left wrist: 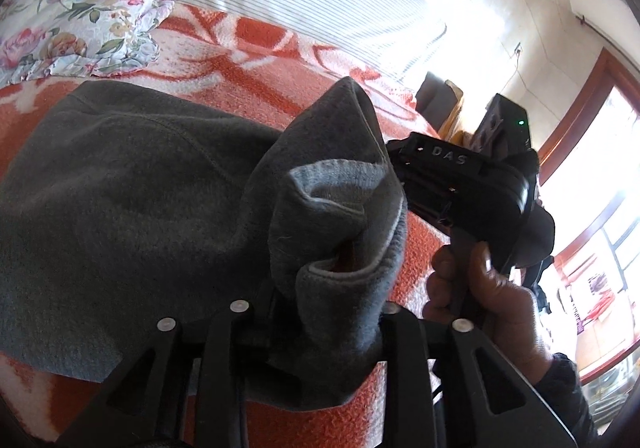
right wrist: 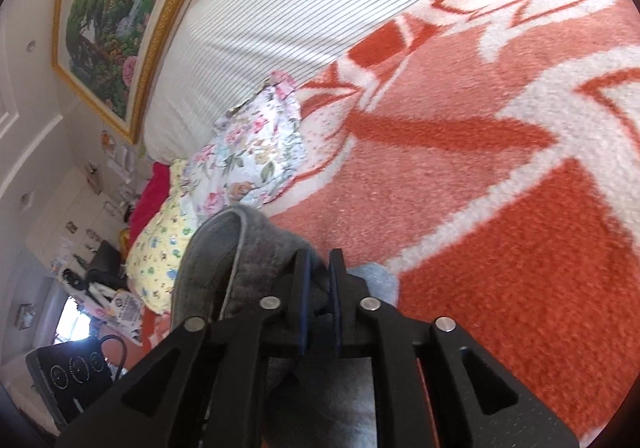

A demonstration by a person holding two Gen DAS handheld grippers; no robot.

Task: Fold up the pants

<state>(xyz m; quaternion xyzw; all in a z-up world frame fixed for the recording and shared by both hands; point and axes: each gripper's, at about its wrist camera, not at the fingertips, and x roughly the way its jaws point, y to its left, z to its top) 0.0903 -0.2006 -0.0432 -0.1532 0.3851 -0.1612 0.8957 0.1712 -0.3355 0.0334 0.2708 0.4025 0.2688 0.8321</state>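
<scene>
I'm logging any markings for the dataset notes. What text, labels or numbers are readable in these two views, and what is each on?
"DAS": raised letters on the black body of the right gripper, seen from the left wrist view.
Papers and small items on the white cabinet in the right wrist view: too small and blurred to read.
Round dial markings on the black device: unreadable.
Nothing readable on the grey pants or the orange blanket.

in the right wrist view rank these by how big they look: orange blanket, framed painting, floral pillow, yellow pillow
1. orange blanket, largest by far.
2. framed painting.
3. floral pillow.
4. yellow pillow, smallest, though partly hidden behind the grey pants, so its rank against the floral pillow is unsure.
</scene>
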